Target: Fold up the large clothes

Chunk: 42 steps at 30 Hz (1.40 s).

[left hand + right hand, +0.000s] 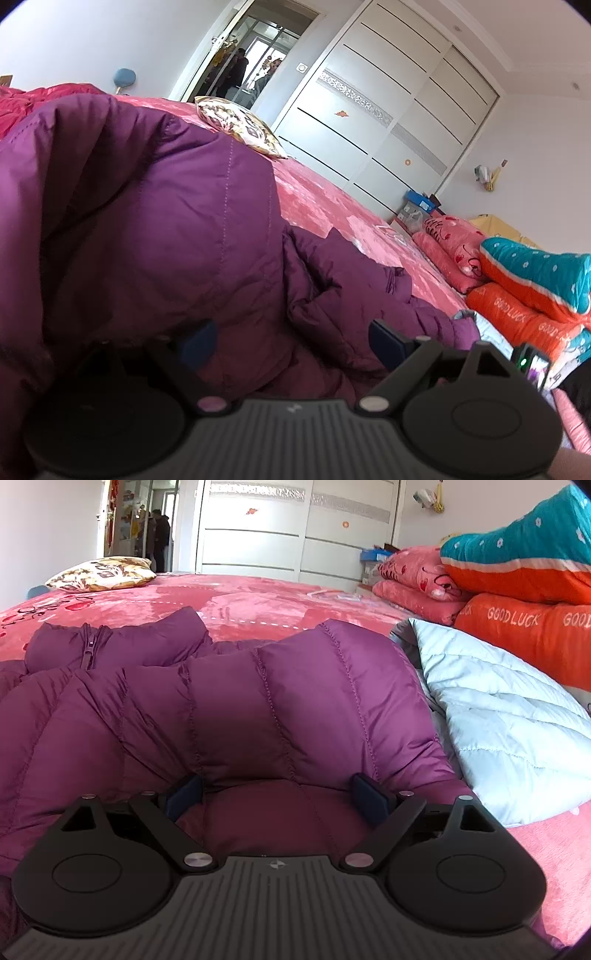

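A purple quilted down jacket [147,221] lies bunched on the pink bed cover [332,206]. My left gripper [291,343] is low against the jacket, its jaws wide apart with puffy fabric bulging between them but not pinched. In the right wrist view the jacket [258,701] shows its stitched panels, with the zipped collar at the far left. My right gripper [277,794] rests at the jacket's near edge, open, and a dark fold of the fabric lies between its blue pads [186,794].
A pale blue quilted garment [498,720] lies right of the jacket. Behind it is a stack of orange, teal and pink bedding [524,635]. A patterned cushion [103,572] sits at the bed's far side, before a white wardrobe [388,110] and an open doorway.
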{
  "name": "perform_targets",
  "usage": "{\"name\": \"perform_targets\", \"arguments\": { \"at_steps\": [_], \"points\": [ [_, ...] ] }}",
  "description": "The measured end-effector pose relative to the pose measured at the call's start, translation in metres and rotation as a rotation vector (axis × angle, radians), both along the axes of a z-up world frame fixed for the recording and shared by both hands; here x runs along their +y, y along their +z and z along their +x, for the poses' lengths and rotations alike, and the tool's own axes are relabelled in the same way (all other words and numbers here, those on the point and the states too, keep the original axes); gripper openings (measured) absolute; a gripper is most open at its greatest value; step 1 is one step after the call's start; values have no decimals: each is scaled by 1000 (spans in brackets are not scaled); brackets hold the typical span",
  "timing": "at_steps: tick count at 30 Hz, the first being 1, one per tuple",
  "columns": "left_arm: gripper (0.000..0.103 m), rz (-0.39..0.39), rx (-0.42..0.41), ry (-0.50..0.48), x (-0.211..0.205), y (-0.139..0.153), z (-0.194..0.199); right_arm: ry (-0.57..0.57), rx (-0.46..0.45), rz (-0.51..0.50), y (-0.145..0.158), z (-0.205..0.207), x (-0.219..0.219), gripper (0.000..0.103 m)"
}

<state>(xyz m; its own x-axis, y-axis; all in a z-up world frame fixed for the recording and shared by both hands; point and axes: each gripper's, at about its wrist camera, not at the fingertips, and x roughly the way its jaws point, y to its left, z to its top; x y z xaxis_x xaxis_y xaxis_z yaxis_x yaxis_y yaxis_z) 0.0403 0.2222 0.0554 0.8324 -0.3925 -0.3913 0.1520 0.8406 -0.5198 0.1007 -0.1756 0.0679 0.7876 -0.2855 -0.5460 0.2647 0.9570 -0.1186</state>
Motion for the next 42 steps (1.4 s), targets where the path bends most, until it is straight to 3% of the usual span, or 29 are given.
{"name": "perform_targets", "arguments": {
  "at_steps": [3,9,15,20,25,30,35,38,42],
  "points": [
    [89,10,-6,-3,-2,2,-2,-28,-46,15,15,-10,14,103],
    [89,14,-5,-7,-6,2,-2,198,-143,58,45,-27,90,103],
    [89,-30,8,16,2,2,0,396,-106,80,42,-4,170,103],
    [89,-64,19,21,8,1,0,427,-30,38,19,9,204,103],
    [89,-57,18,21,7,1,-2,424,-19,2,3,10,209,103],
    [89,-33,8,4,1,6,-6,405,-23,18,9,0,201,103],
    [89,-15,-27,-26,-7,19,-20,308,-91,68,35,-55,179,103],
    [89,34,-42,-37,-13,27,-34,252,-85,146,46,-88,148,103],
    [89,119,-50,-35,-17,40,-57,188,-73,150,48,-135,121,103]
  ]
}}
